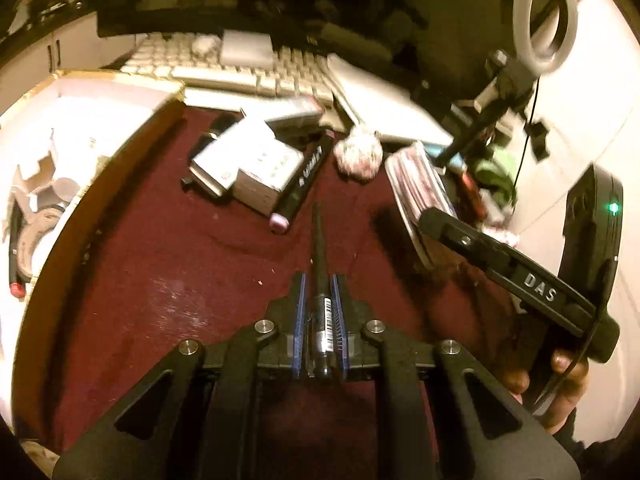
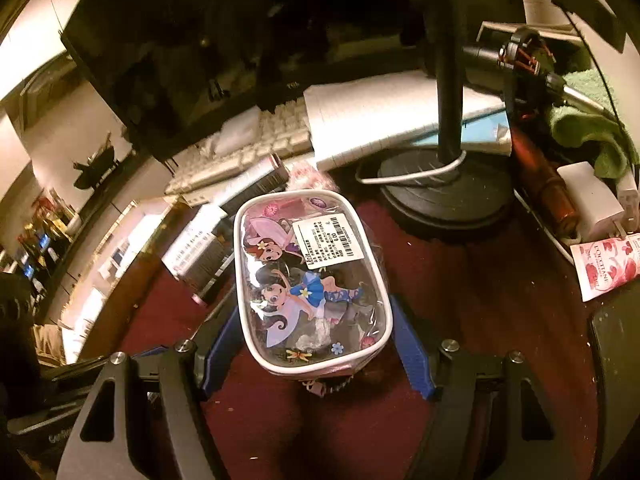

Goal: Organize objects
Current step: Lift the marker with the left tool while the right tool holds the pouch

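A: Two grippers, status?
B: Left gripper (image 1: 320, 320) clamped tight on a black pen (image 1: 319, 264), lower centre of frame, tip pointing up-frame above the red cloth (image 1: 160, 260).
A: Right?
B: Right gripper (image 2: 316, 344) spread wide, blue pads either side of a cartoon pouch (image 2: 308, 280), frame centre. Contact unclear. Lamp base (image 2: 444, 196) upper right.

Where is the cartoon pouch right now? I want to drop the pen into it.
In the right wrist view, the cartoon pouch sits centre frame, held between the right gripper jaws above the maroon cloth, near the black lamp base.
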The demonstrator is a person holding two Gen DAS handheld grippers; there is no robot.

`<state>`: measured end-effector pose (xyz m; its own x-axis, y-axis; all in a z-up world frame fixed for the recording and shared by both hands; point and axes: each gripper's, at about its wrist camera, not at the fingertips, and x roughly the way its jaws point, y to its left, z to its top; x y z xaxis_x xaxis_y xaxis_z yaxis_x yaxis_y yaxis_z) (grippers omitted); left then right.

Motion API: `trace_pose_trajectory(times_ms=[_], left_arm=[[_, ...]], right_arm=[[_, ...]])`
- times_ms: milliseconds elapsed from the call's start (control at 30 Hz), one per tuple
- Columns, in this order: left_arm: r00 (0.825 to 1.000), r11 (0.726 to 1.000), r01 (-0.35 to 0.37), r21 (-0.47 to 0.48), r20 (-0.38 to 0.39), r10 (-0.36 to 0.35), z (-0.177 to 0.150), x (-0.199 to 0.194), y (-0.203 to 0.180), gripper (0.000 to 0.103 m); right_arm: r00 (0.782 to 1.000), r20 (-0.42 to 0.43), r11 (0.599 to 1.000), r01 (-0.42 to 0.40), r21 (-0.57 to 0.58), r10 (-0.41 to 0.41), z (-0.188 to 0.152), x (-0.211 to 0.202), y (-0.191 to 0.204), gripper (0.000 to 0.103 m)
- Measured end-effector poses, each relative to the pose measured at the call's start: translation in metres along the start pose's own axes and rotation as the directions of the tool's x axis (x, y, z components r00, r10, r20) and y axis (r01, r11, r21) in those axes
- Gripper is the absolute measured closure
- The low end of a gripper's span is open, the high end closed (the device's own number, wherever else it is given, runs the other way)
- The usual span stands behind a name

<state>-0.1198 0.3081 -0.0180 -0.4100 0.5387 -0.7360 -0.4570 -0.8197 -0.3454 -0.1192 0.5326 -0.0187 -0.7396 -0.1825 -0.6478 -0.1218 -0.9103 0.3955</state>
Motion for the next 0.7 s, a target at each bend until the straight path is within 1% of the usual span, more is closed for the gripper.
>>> trace_pose_trajectory(times_ms=[67,100,133,200,300,400,467,500,600,700], left_arm=[[0.999,1.000,-0.031,-0.001,0.026,0.031,0.002,-0.008,0.002,0.091],[0.998,0.999,-0.048,-0.002,0.036,0.048,0.002,-0.012,0.004,0.096],[0.997,0.998,-0.058,-0.008,0.046,0.059,0.003,-0.017,0.006,0.096],[0.995,0.998,-0.062,-0.030,0.075,0.064,0.003,-0.028,0.012,0.096],[0.992,0.997,-0.052,-0.057,0.111,0.058,0.000,-0.043,0.022,0.096],[0.995,0.996,-0.057,-0.064,0.079,0.062,-0.001,-0.037,0.029,0.096],[0.999,0.997,0.001,-0.075,0.032,0.001,-0.003,-0.027,0.033,0.096],[1.000,0.996,0.015,-0.088,0.011,-0.014,-0.004,-0.023,0.035,0.096],[1.000,0.993,-0.004,-0.120,-0.031,0.000,-0.005,-0.012,0.040,0.096],[0.999,0.991,-0.004,-0.137,-0.034,0.000,-0.003,-0.008,0.044,0.085]], right_arm=[[0.999,0.024,1.000,-0.029,-0.002,0.029,0.002,-0.009,0.005,0.032],[0.998,0.031,0.999,-0.045,-0.008,0.046,0.003,-0.012,0.008,0.032],[0.998,0.035,0.998,-0.055,-0.014,0.056,0.003,-0.014,0.011,0.032],[0.996,0.038,0.997,-0.079,-0.023,0.080,0.001,-0.016,0.019,0.032],[0.993,0.014,0.992,-0.119,-0.038,0.120,-0.001,-0.015,0.033,0.032],[0.993,0.021,0.988,-0.117,-0.098,0.120,-0.003,-0.017,0.050,0.032],[0.994,0.021,0.988,-0.105,-0.112,0.108,-0.002,-0.015,0.055,0.032],[0.994,0.015,0.988,-0.110,-0.108,0.112,-0.001,-0.014,0.054,0.032],[0.995,0.010,0.991,-0.102,-0.090,0.104,-0.001,-0.011,0.050,0.032],[0.996,-0.005,0.993,-0.090,-0.078,0.090,-0.004,-0.010,0.042,0.032]])
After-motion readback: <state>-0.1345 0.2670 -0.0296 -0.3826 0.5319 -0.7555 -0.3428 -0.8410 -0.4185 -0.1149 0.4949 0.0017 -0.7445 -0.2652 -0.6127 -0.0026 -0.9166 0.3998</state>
